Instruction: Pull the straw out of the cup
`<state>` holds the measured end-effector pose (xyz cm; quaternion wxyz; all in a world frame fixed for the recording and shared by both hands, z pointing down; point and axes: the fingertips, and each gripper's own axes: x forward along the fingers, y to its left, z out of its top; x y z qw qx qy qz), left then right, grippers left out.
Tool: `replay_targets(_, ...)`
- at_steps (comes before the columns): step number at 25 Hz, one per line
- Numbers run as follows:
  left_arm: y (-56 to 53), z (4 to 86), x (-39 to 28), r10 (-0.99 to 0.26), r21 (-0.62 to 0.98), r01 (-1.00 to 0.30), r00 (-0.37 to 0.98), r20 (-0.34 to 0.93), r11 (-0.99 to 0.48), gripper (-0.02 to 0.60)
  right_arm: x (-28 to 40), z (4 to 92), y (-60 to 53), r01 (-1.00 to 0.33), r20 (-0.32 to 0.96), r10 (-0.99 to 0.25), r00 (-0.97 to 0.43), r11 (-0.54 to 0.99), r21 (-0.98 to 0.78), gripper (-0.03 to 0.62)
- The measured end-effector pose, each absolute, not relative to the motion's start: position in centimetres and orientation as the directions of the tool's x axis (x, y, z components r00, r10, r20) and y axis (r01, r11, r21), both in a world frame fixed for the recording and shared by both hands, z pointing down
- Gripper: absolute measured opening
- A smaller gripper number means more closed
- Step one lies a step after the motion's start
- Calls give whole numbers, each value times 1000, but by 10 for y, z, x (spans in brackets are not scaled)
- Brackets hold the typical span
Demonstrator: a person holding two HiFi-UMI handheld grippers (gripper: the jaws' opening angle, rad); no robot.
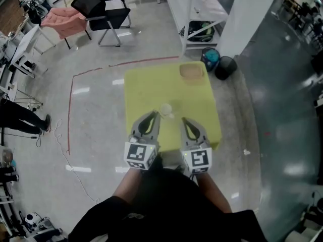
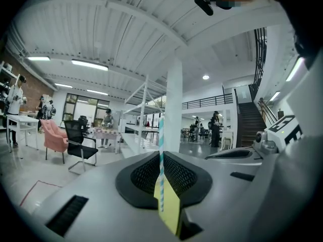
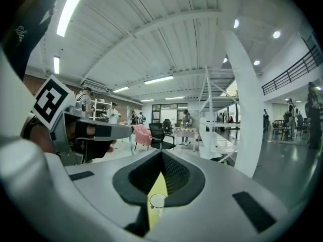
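Between the jaws of the left gripper (image 2: 162,154): striped straw (image 2: 161,135), clamped upright, apparently lifted clear. Cup (image 1: 166,108) stands on the yellow table (image 1: 202,100) just ahead. Right gripper (image 3: 161,154) closed, empty, beside the cup, probably to steady it.

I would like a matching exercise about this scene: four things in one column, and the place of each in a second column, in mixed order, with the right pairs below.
Things:
1. straw
2. cup
3. tray
4. chair

Places:
a. on the floor, beyond the table
b. on the table, near its middle
c. between the jaws of the left gripper
d. at the table's far right corner

Pairs: 1-c; 2-b; 3-d; 4-a
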<state>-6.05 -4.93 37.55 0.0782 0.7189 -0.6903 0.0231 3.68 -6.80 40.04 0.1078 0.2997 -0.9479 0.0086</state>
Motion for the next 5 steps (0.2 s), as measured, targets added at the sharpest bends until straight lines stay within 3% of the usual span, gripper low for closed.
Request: replay_targets(5,-54,377,-60,-989,84,-996,51,142,-40,63,38,402,-72,-572,213,-569,-794,818,51,15)
